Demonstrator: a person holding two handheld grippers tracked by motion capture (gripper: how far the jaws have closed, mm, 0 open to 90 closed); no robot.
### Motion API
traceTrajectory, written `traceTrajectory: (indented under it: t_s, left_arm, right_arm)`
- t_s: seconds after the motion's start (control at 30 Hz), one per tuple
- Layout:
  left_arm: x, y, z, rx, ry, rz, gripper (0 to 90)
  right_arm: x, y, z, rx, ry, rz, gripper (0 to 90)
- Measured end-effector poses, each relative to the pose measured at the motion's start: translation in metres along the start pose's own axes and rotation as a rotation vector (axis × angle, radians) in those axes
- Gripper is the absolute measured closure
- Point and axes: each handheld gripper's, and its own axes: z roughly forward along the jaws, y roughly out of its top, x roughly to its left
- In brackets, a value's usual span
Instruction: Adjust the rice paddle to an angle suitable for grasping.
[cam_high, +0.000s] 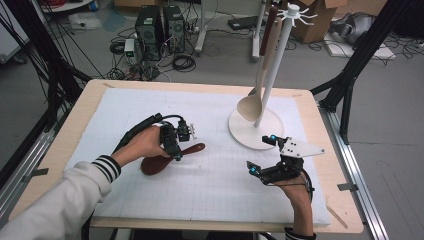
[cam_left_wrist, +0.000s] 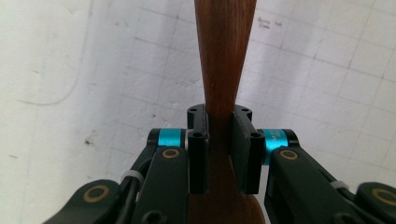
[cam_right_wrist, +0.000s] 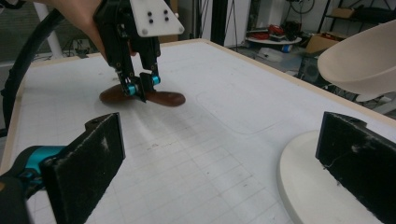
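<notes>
Dark wooden spoon (cam_high: 167, 159) is held by its narrow handle at the left of the white mat (cam_high: 210, 185), clenched between the jaws of the left gripper (cam_high: 176, 145); whether its bowl has left the mat cannot be told. Since the grip sits on a tapering neck, the heavier bowl could swing down or slip out if it is raised quickly. Right gripper (cam_high: 264, 155) is spread wide and holds nothing, near the white stand (cam_high: 252, 131), where a pale spoon (cam_high: 250, 106) hangs and could be knocked.

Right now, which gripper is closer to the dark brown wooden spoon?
Left. The left gripper is clamped on the dark spoon; the right gripper sits open, apart, by the white stand base.
</notes>
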Motion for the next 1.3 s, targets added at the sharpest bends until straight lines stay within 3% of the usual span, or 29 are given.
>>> traceTrajectory:
  t_s: [0.3,0.63,0.97,1.3]
  left_arm:
    - [0.004,-0.013,-0.027,-0.147,0.003,-0.013,77.8]
    - [0.005,-0.025,-0.052,-0.345,-0.028,-0.01,77.8]
    - [0.006,-0.039,-0.068,-0.517,-0.069,0.002,77.8]
    - [0.005,-0.053,-0.078,-0.646,-0.088,0.042,77.7]
  right_arm:
    - [0.001,0.001,0.001,-0.014,0.005,0.001,0.3]
    - [0.003,0.001,0.002,-0.019,0.009,0.002,0.3]
    - [0.002,0.003,-0.004,-0.062,0.008,0.011,0.3]
    - [0.0,0.009,-0.007,-0.079,0.018,0.031,0.3]
